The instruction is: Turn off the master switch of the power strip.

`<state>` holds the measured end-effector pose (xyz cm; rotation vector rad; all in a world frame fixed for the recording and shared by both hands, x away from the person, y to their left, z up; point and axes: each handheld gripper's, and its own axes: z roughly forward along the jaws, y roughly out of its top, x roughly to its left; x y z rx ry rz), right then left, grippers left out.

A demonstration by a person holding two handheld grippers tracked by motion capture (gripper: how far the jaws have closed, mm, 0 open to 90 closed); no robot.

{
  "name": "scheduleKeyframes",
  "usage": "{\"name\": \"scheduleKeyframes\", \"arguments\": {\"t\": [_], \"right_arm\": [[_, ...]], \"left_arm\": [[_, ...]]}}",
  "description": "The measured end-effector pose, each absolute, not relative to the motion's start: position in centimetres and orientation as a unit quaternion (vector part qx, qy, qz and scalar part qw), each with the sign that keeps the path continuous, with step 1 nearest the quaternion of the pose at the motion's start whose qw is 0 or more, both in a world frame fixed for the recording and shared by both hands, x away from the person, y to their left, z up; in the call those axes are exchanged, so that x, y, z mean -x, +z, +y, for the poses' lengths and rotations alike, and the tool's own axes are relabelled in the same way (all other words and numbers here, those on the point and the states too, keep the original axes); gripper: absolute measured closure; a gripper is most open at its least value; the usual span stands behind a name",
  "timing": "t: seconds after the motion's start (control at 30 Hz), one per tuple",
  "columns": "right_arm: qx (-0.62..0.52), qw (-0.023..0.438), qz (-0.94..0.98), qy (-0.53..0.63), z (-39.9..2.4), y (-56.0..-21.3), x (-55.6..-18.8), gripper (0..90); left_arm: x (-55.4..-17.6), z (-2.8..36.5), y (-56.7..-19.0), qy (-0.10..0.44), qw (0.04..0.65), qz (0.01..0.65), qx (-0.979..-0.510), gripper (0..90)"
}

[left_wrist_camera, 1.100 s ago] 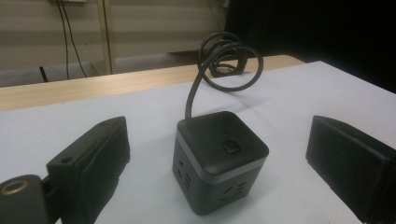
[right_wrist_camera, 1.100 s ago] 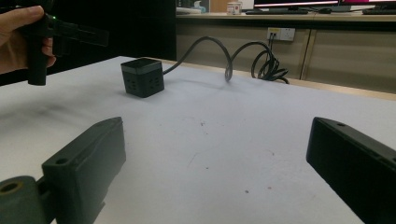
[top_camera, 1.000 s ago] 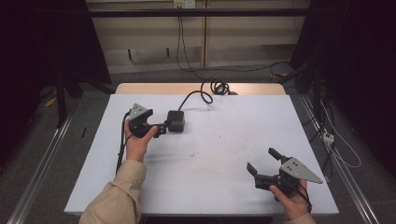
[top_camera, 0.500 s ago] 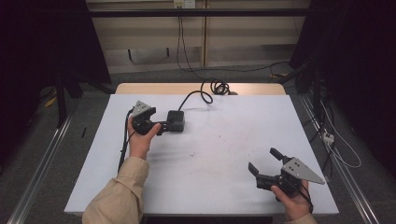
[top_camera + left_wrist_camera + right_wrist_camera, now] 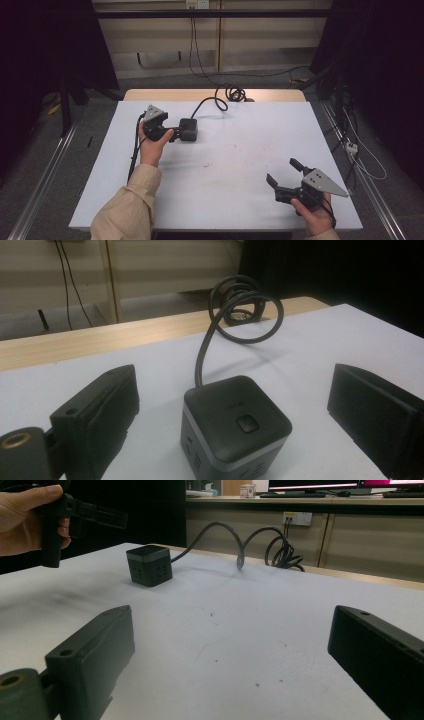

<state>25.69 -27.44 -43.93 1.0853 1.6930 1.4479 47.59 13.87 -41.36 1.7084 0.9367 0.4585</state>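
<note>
White surface [image 5: 225,200] is carrying a black cube w/ cord [image 5: 235,427]. Left hand-held gripper [image 5: 172,134] is straddling it, jaws spread, nothing grasped; closing off-centre, it's risking a twist, cord dragging.

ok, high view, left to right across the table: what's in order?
left gripper → cube socket → coiled cable → right gripper. The left gripper's jaws are open with the cube between them; the right gripper is open over bare table.
</note>
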Motion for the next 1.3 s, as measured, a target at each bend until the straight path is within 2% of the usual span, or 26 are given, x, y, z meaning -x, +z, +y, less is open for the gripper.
{"name": "scheduleKeyframes", "arguments": {"t": [0.23,0.37,0.77,0.9,1.1,1.3], "right_arm": [[-0.414,0.326,0.646,0.553,-27.5,-43.9,-25.7,4.2],[-0.416,0.325,0.644,0.554,-27.5,-43.9,-25.7,4.2],[-0.416,0.325,0.644,0.554,-27.5,-43.8,-25.7,4.3],[-0.416,0.325,0.644,0.554,-27.5,-43.8,-25.7,4.4],[-0.415,0.324,0.644,0.555,-27.5,-43.8,-25.7,4.5],[-0.415,0.325,0.644,0.555,-27.6,-43.8,-25.7,4.5]], "left_arm": [[-48.0,13.7,-41.4,0.199,0.532,0.393,-0.723,5.8],[-48.3,13.8,-41.5,0.205,0.526,0.395,-0.724,8.9],[-48.5,13.6,-41.6,0.194,0.524,0.378,-0.738,46.2],[-48.6,13.4,-41.5,0.192,0.52,0.375,-0.743,56.1],[-48.7,13.2,-41.8,0.187,0.511,0.374,-0.751,66.4],[-48.7,13.0,-42.0,0.182,0.507,0.372,-0.756,72.9]]}}
